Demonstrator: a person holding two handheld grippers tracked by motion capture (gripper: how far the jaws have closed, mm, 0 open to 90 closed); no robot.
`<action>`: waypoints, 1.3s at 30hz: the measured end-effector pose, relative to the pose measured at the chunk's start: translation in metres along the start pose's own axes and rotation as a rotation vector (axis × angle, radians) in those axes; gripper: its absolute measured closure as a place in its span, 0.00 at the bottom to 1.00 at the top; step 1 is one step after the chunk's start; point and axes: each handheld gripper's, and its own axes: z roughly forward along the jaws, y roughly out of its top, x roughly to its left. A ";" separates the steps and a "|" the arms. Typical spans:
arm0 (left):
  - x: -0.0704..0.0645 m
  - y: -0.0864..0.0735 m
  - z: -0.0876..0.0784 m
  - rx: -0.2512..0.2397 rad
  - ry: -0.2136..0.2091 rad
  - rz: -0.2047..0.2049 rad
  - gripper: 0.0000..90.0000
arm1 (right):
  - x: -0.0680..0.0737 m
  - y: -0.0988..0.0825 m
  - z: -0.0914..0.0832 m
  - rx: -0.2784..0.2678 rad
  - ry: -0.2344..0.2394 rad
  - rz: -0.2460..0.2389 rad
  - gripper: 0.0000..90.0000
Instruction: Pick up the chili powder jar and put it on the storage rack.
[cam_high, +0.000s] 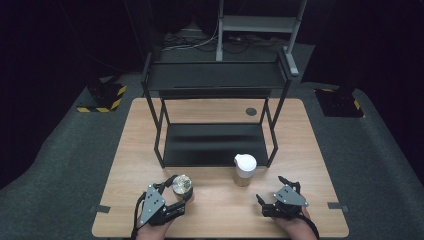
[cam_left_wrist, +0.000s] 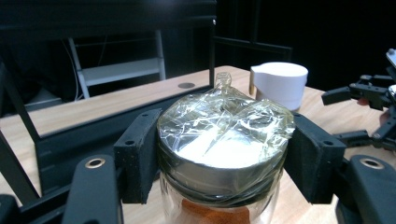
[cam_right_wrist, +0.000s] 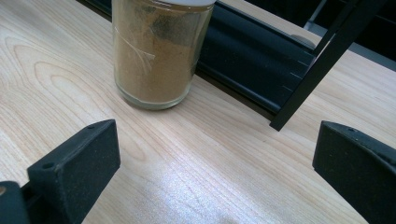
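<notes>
- Pale wood formed the top of the table (cam_high: 300, 150), where a person's two hands each held a black two-jaw gripper near the table's near edge.
- A black metal shelf rack (cam_high: 215, 145) stood on the table beyond both grippers, its lower shelf lying just above the wood.
- In the high view, the left gripper (cam_high: 176, 187) sat at the lower left, its jaws closed around a jar.
- In the left gripper view, that glass jar (cam_left_wrist: 224, 154) sat clamped between the two jaw pads (cam_left_wrist: 137, 154), with a pad pressed against each side just below its top.
- Crinkled clear film covered the jar's metal lid, and orange-brown contents showed through the glass beneath.
- The right gripper (cam_high: 272, 190) rested at the lower right, its jaws spread wide apart and holding nothing.
- A second jar with a white lid (cam_high: 245, 170) stood ahead of the right gripper and toward its left jaw, apart from both jaws and just in front of the rack.
- In the right gripper view, this second jar held tan powder.
</notes>
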 end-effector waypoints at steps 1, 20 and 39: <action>0.001 0.002 0.000 -0.003 0.001 -0.001 0.38 | 0.000 0.000 0.000 0.000 0.000 0.001 0.00; 0.021 0.044 0.004 -0.075 0.019 -0.004 0.38 | -0.001 0.000 0.000 0.003 0.001 0.005 0.00; 0.037 0.070 0.016 -0.108 0.036 -0.016 0.38 | -0.002 -0.001 0.000 -0.003 0.004 0.018 0.00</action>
